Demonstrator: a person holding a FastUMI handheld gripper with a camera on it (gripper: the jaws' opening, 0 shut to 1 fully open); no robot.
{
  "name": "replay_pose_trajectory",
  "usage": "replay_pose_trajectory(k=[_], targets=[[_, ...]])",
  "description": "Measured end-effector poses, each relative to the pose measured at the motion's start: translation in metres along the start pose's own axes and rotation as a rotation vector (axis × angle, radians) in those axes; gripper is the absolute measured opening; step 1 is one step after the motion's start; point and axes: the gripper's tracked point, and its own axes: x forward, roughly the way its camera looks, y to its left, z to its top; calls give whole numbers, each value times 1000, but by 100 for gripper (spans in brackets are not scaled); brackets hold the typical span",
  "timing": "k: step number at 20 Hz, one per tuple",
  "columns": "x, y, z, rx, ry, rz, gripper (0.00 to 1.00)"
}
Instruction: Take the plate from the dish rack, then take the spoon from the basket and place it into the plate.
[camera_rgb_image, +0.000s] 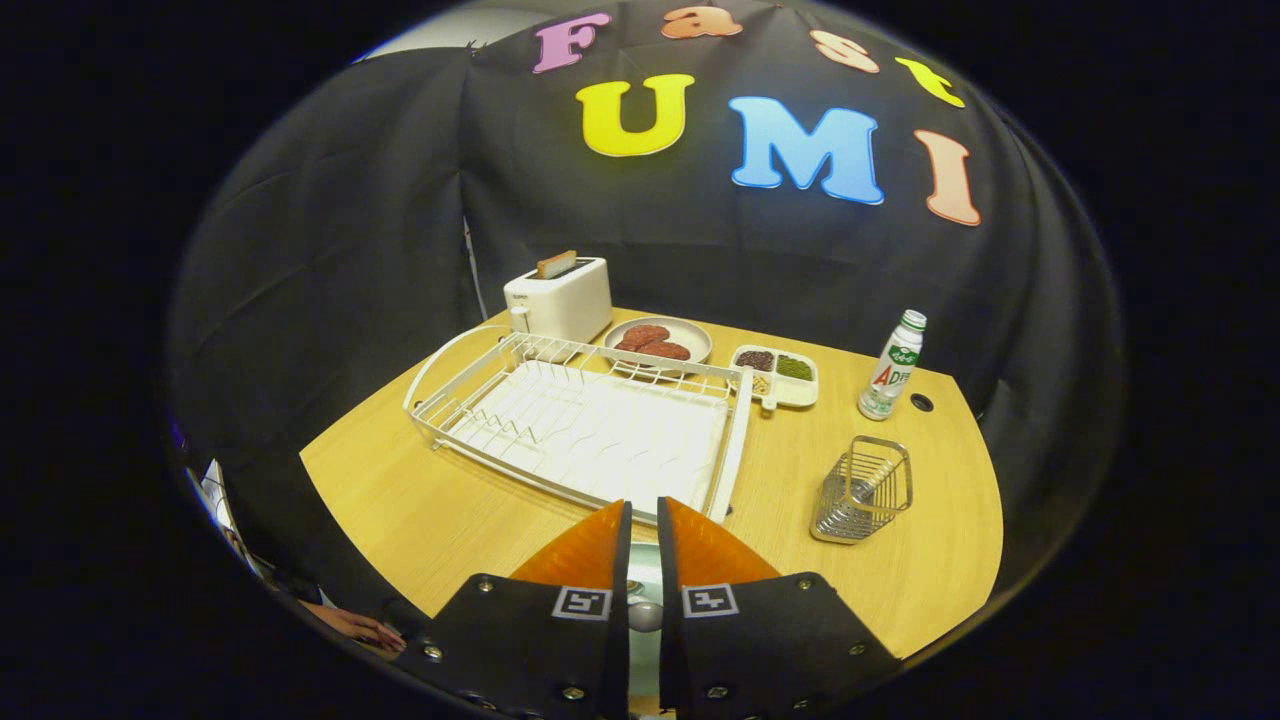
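The gripper (645, 520) hung over the near edge of the table (420, 500), its fingers drawn close with only a thin slit between the tips. A pale sliver (645, 655) showed low in that slit. I could not tell what it was, nor whether the fingers pinched it. Each finger bore a square black-and-white marker near its base.

Just ahead of the fingertips lay the rack (590, 425), white wire over a ribbed white tray. Its long axis ran from far left to near right, and its near right corner almost reached the tips.

The basket (862, 490), a small wire one, stood upright to the right of the rack and apart from it. A grey shape inside it looked like the spoon (872, 482), seen through the wires. It seemed to lean up toward the far right, though which end pointed up could not be made out.

Beyond the basket stood a bottle (893, 368), upright, with a green cap and a white label bearing red and green print. Behind the rack sat a white toaster (560, 298) with a slice standing in its slot; a small mark on its front was too small to read. Beside it were a plate (658, 342) holding brown patties and a divided tray (778, 374) of dark and green bits.
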Motion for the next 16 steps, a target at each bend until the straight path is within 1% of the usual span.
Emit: replay_pose_trajectory(k=[4,11,13,15,16], targets=[[17,18,-2,-55,36,62,12],[38,31,-5,-129,71,117,13],[42,28,-7,-140,78,119,16],[38,23,-3,-128,69,117,17],[39,19,-1,-117,56,112,28]])
